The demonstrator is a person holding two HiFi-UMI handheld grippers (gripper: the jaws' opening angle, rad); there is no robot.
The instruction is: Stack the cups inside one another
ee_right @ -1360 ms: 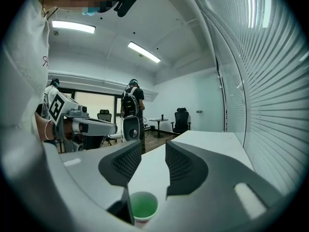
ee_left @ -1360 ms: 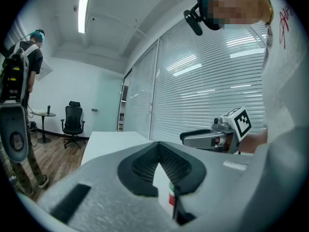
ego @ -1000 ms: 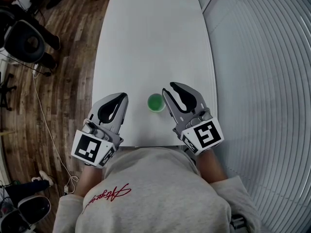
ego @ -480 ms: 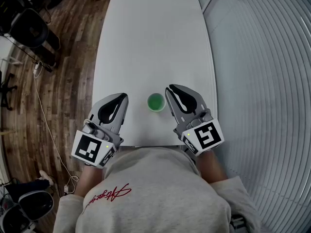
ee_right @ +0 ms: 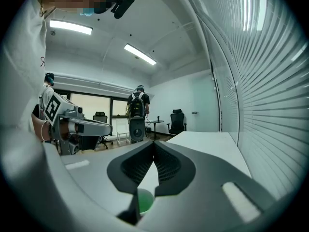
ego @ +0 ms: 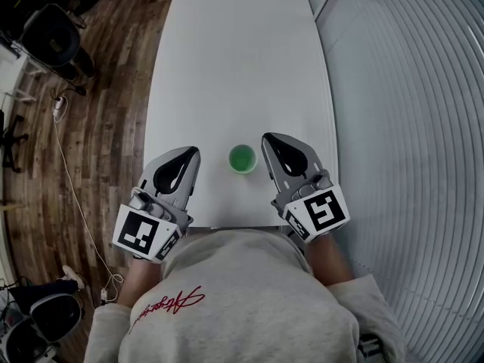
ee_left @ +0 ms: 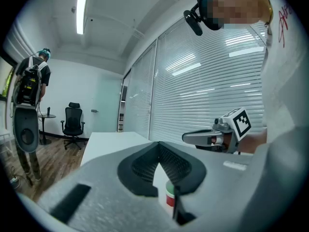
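A green cup stands upright on the white table near its front edge, between my two grippers and touching neither. Seen low through the left gripper view, the cup shows a green and a red band on its side. It also peeks out green under the jaws in the right gripper view. My left gripper lies to the cup's left, shut and empty. My right gripper lies to its right; its jaws have just been closing with nothing between them and now meet.
The long table runs away from me. A wall of white blinds lines its right side and a wooden floor its left. Office chairs stand at the far left. A person stands across the room.
The right gripper's jaws have closed from partly open to fully together. Both hands and the cup have stayed in place.
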